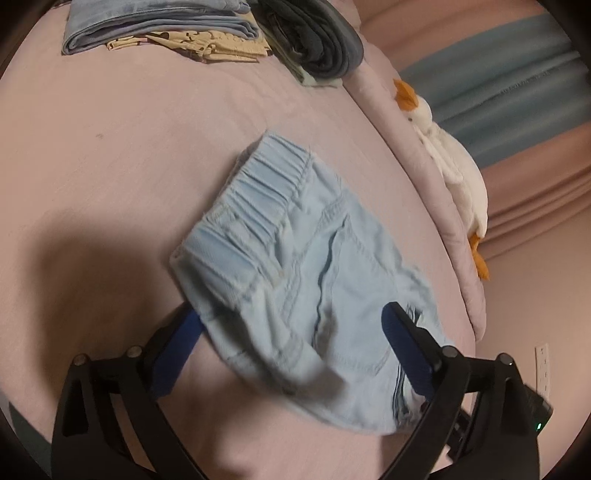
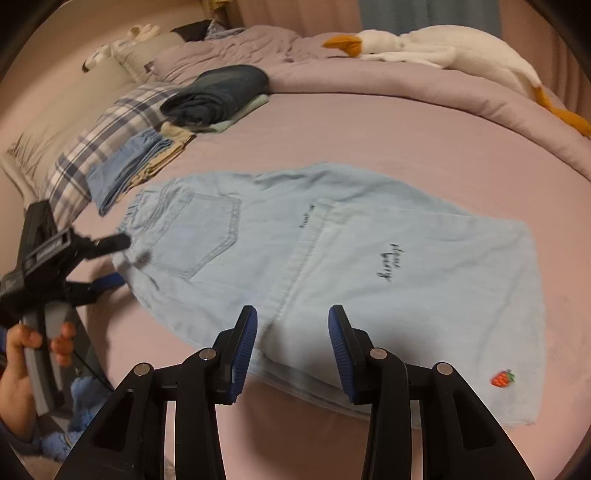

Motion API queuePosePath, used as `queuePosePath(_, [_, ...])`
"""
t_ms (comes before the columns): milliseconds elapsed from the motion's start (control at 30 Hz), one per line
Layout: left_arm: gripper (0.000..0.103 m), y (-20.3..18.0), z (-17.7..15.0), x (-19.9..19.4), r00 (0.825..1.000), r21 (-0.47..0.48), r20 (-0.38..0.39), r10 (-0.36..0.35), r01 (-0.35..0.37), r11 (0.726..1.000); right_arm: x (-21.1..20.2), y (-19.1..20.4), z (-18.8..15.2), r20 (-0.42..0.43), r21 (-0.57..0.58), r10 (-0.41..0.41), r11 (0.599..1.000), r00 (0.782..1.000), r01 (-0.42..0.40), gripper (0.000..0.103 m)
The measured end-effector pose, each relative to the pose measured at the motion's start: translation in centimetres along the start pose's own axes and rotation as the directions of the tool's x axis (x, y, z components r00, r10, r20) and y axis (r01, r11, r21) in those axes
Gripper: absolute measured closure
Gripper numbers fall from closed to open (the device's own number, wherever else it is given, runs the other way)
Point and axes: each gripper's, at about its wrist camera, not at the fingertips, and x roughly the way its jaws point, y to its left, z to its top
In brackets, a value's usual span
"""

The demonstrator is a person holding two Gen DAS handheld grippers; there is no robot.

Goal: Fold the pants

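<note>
Light blue denim pants [image 2: 332,258] lie flat on the pink bed, waistband to the left and legs to the right, one leg folded over the other. The waistband end [image 1: 295,258] fills the left wrist view. My left gripper [image 1: 291,314] is open, its blue-padded fingers [image 1: 406,347] straddling the waist edge, with cloth draped over the gap. It also shows in the right wrist view [image 2: 118,258] at the waistband. My right gripper [image 2: 291,314] is open and empty, hovering over the near edge of the pants at the seat.
Folded clothes [image 2: 214,96] are stacked at the back left beside a plaid pillow [image 2: 92,155]. They also show in the left wrist view [image 1: 166,29]. A white plush goose [image 2: 443,48] lies on the rumpled duvet along the far edge. The bed's edge is near my left hand.
</note>
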Motion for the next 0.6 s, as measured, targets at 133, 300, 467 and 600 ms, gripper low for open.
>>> queuePosePath(133, [0.059,0.4,0.8,0.3,0.999,-0.036,-0.008,0.037,-0.037,0.999,0.8,0.7,0.2,-0.015,-0.025,0.007,1.000,1.000,-0.007,0.063])
queuePosePath(300, [0.069,1.0,0.9,0.1,0.999,-0.055,-0.040,0.008,-0.010,0.998,1.6,1.5,0.4,-0.026,-0.023,0.043,0.999,0.999,-0.043,0.063])
queuePosePath(467, [0.074,-1.8,0.5,-1.8,1.000,0.074,0.013,0.020,-0.021,0.997,2.3,2.7,0.8,-0.032,-0.032,0.060,0.998,0.998,-0.061,0.063])
queuePosePath(600, [0.074,-5.7,-0.1,-3.1,0.998,0.237,0.064,0.015,-0.030,0.971,2.8,3.2,1.2,-0.024,-0.034,0.092,0.995,0.995,-0.093,0.063])
